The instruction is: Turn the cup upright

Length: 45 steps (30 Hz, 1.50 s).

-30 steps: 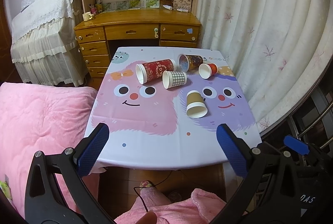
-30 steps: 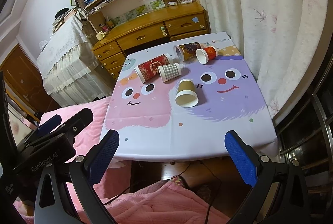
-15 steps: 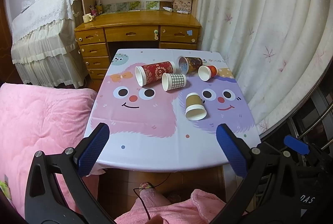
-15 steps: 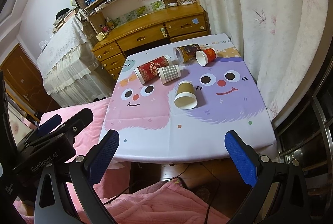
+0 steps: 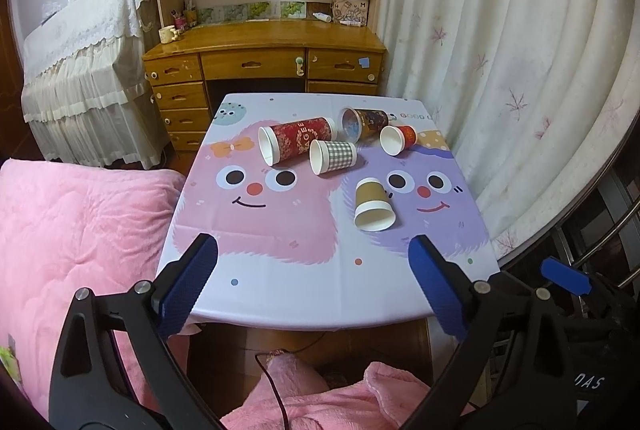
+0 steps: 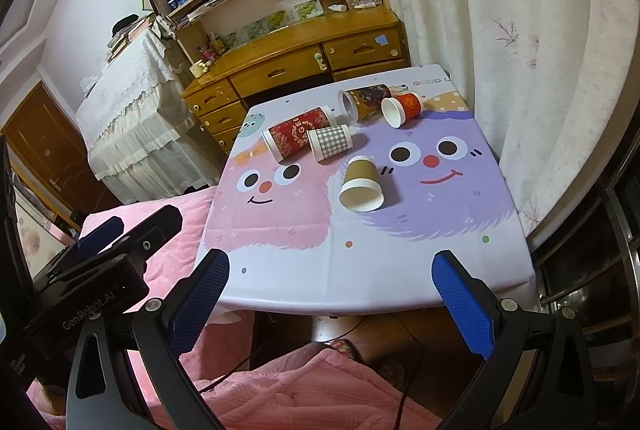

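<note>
The left gripper (image 5: 313,280) has its fingers (image 5: 188,286) spread wide apart, gripping nothing; their blue pads are ribbed and sit on black struts. The right gripper (image 6: 329,290) is the same, its textured blue fingers (image 6: 460,304) parted and empty. Both hang short of the near edge of the tabletop (image 5: 304,294), above fluffy pink fabric (image 6: 304,390).

The tabletop wears a smooth, glossy cloth printed with a pink and a purple fuzzy cartoon face. Five tapered paper cups lie on their sides on it. Nearest is the mustard cup (image 5: 374,206) (image 6: 361,185), white-rimmed, its round mouth toward the grippers, apart from the others on the purple face. Farther back lie the checked cup (image 5: 334,157) (image 6: 330,143), touching the tall red patterned cup (image 5: 296,141) (image 6: 298,136), then a dark brown cup (image 5: 364,123) (image 6: 365,99) and a small red cup (image 5: 398,139) (image 6: 402,107) close together.

Behind stands a polished wooden desk (image 5: 264,42) with drawers. A soft quilted pink bed (image 5: 80,214) lies to the left, and pleated cream curtains (image 5: 500,50) hang to the right.
</note>
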{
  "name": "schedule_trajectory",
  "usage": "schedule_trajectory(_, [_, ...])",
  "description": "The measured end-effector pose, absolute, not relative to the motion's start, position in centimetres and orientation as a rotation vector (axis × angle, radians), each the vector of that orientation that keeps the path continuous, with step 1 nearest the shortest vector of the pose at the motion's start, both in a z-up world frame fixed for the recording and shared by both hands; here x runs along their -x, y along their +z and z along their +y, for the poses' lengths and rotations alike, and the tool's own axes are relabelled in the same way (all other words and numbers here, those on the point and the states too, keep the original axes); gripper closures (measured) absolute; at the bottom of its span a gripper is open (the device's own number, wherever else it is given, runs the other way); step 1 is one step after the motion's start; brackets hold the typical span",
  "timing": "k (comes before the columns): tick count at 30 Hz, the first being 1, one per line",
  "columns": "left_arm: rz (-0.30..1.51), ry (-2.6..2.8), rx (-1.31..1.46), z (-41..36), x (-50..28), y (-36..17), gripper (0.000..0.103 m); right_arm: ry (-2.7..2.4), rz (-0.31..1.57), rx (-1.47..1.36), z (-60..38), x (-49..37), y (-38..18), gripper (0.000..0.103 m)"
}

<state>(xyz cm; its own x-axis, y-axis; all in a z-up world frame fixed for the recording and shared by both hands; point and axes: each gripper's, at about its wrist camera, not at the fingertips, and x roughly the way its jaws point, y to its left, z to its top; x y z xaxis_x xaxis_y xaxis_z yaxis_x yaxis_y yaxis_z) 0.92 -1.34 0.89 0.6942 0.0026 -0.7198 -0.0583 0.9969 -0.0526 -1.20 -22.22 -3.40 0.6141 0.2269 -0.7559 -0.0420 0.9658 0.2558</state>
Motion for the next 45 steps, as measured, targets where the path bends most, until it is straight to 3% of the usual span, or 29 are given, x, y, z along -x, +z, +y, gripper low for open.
schedule_trajectory(20, [0.924, -0.1, 0.073, -0.9, -6.6, -2.7, 0.011, 0.144, 0.925, -0.317, -23.0, -2.3, -5.7, 0.0])
schedule_trajectory(23, [0.996, -0.159, 0.063, -0.7, -9.2, -4.5, 0.031, 0.142, 0.921, -0.319, -23.0, -4.0, -6.9, 0.0])
schedule_trajectory(28, [1.094, -0.235, -0.015, -0.8, -14.3, -7.2, 0.033, 0.098, 0.934, -0.318, -22.7, -7.7, -9.3, 0.0])
schedule_trajectory(45, [1.189, -0.844, -1.002, -9.9, -28.0, -20.6, 0.033, -0.171, 1.073, -0.188, -21.2, -17.1, -19.7, 0.0])
